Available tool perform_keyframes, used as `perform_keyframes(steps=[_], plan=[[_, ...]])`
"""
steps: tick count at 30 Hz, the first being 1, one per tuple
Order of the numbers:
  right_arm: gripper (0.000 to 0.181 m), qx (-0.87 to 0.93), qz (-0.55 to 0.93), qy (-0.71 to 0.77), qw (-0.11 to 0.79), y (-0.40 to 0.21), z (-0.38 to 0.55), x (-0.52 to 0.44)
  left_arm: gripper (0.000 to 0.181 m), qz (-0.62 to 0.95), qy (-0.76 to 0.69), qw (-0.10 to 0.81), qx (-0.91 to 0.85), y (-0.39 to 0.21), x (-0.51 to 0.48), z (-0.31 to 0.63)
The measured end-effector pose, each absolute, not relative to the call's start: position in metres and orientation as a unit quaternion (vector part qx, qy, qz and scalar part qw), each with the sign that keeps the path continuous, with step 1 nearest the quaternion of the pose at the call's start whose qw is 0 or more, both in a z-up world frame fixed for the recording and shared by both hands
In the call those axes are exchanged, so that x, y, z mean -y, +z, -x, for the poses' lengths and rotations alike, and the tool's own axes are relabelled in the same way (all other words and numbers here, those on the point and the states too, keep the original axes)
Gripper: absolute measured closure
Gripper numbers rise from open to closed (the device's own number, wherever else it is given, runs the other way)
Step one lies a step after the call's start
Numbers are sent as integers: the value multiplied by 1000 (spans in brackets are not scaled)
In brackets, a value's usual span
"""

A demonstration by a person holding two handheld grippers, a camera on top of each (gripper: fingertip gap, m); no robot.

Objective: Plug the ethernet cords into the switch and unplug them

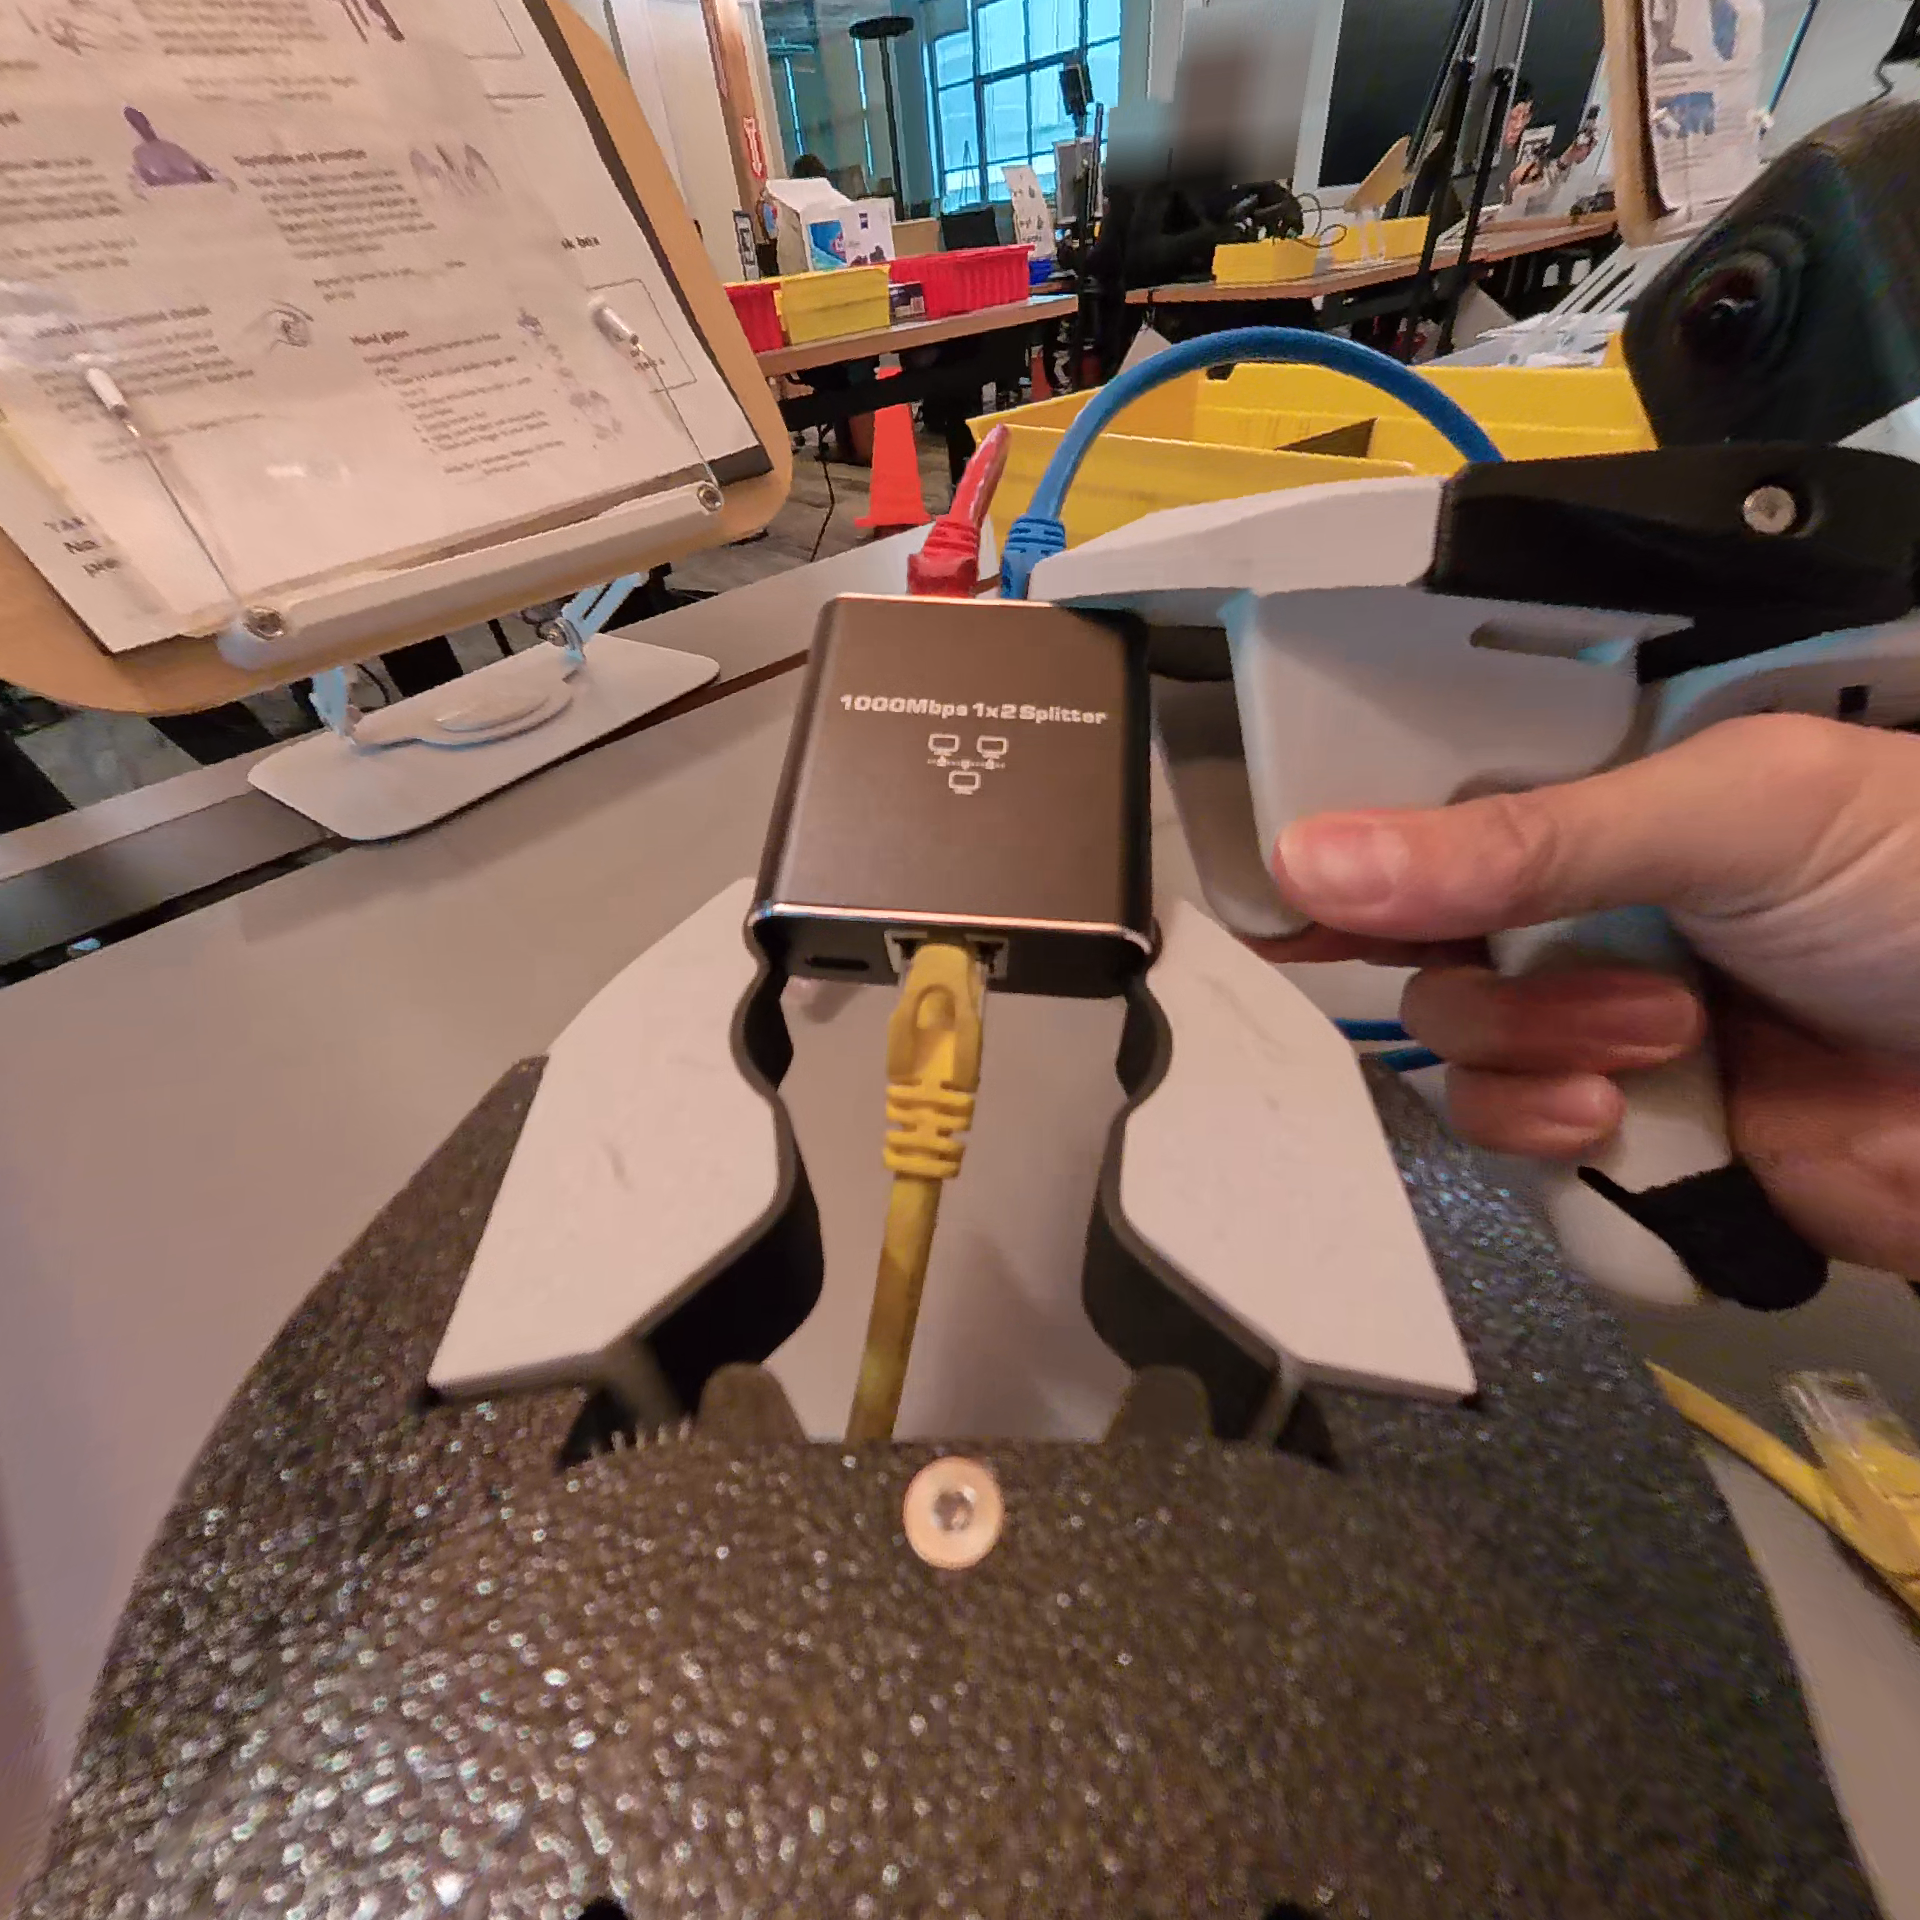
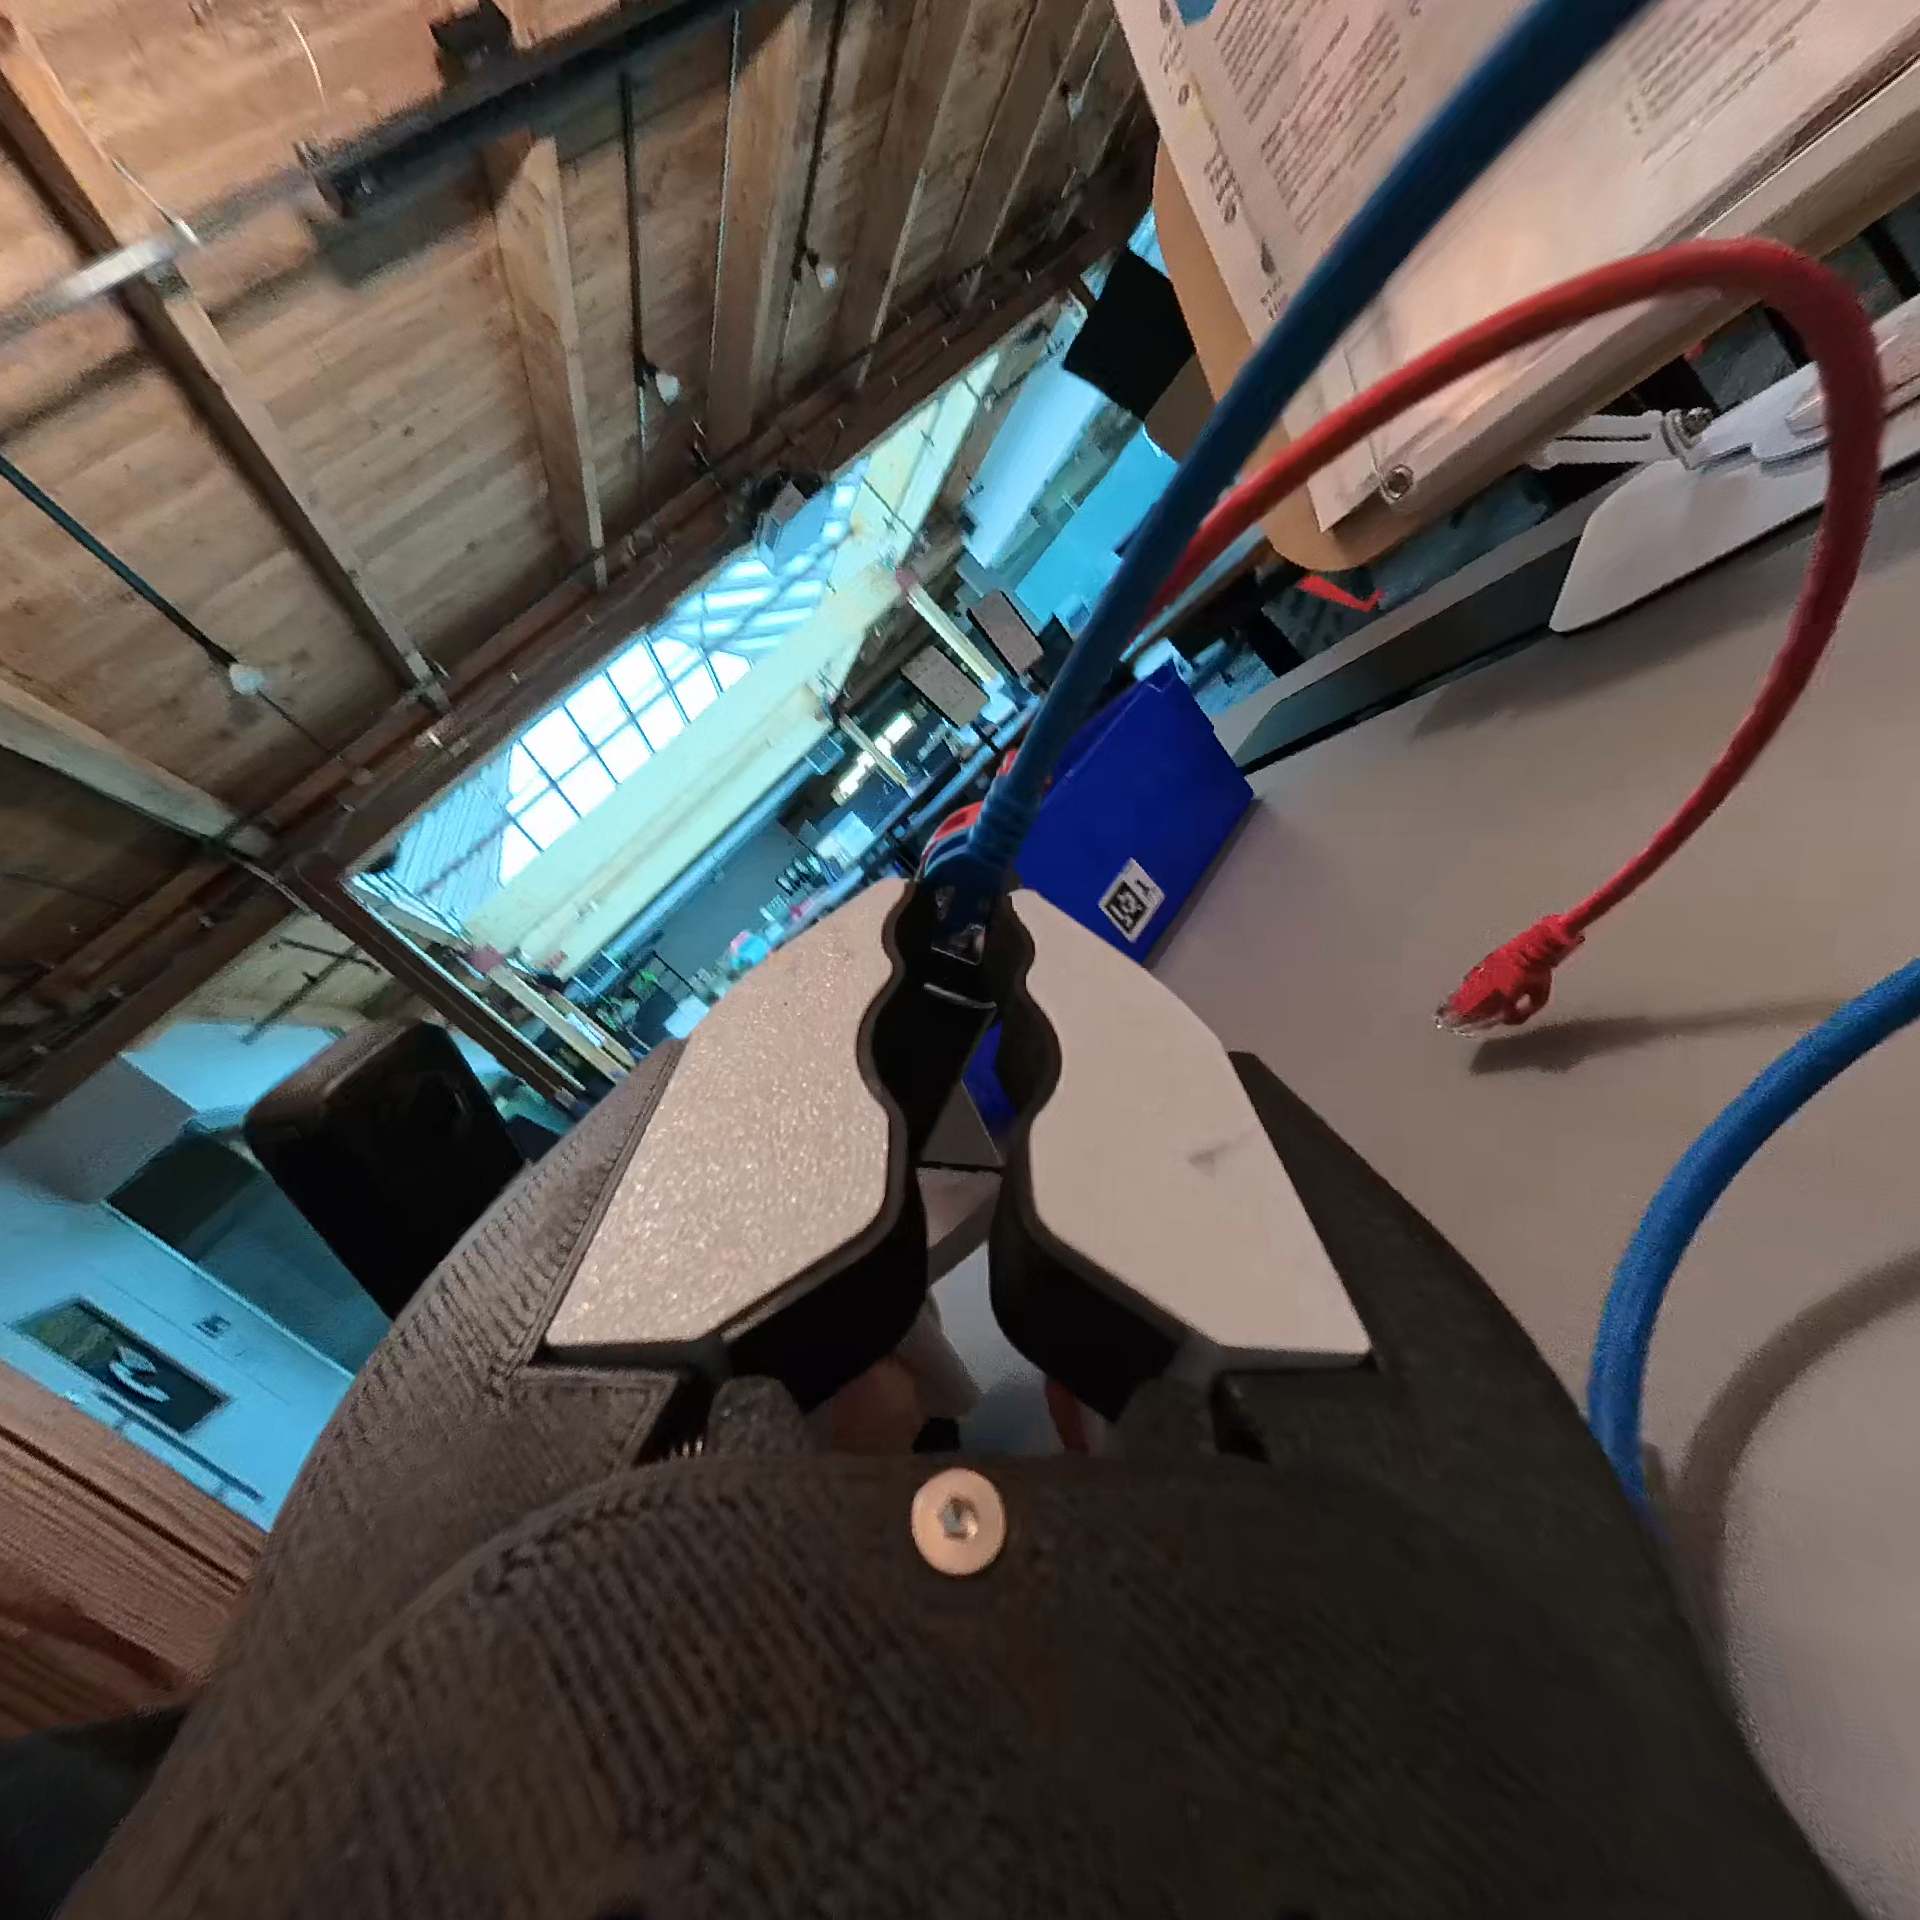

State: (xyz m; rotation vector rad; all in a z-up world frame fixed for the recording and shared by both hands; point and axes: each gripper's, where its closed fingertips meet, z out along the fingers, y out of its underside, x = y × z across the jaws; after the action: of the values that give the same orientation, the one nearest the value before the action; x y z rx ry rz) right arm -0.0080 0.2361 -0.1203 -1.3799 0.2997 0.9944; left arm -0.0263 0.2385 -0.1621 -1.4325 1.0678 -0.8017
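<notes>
My left gripper (image 1: pixel 951 966) is shut on the dark grey switch (image 1: pixel 956 748), holding it by its near end just above the table. A yellow cord (image 1: pixel 925 1091) is plugged into the near port and runs back between my fingers. A red plug (image 1: pixel 945 540) and a blue plug (image 1: pixel 1032 540) sit in the far ports. My right gripper (image 1: pixel 1049 587), held by a hand (image 1: pixel 1662 935), reaches in from the right to the blue plug. In the right wrist view the right gripper (image 2: pixel 961 940) is shut on the blue plug (image 2: pixel 977 852). The red cord's free end (image 2: pixel 1507 977) lies on the table.
A document stand (image 1: pixel 364 312) stands at the left back of the grey table (image 1: pixel 312 1039). A yellow bin (image 1: pixel 1299 436) sits behind the switch. Another yellow cord end (image 1: pixel 1860 1455) lies at the right. A blue bin (image 2: pixel 1132 810) stands beyond the right gripper.
</notes>
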Motion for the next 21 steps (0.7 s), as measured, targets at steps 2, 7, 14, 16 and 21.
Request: perform_keyframes(steps=[2, 7, 14, 16, 21], plan=[[170, -146, 601, 468, 631, -121, 10, -236, 120, 601, -329, 566, -459, -163, -240, 29], [169, -161, 594, 481, 625, -117, 10, -234, 120, 590, -325, 575, -464, -160, -240, 30], [169, -157, 597, 476, 626, -121, 9, -233, 120, 588, -317, 572, -476, -163, -239, 28], [169, -141, 600, 472, 631, -122, 11, -232, 120, 587, -315, 572, -478, -164, -239, 29], [174, -104, 600, 460, 646, -114, 12, -228, 120, 571, -330, 583, -474, -158, -236, 28]])
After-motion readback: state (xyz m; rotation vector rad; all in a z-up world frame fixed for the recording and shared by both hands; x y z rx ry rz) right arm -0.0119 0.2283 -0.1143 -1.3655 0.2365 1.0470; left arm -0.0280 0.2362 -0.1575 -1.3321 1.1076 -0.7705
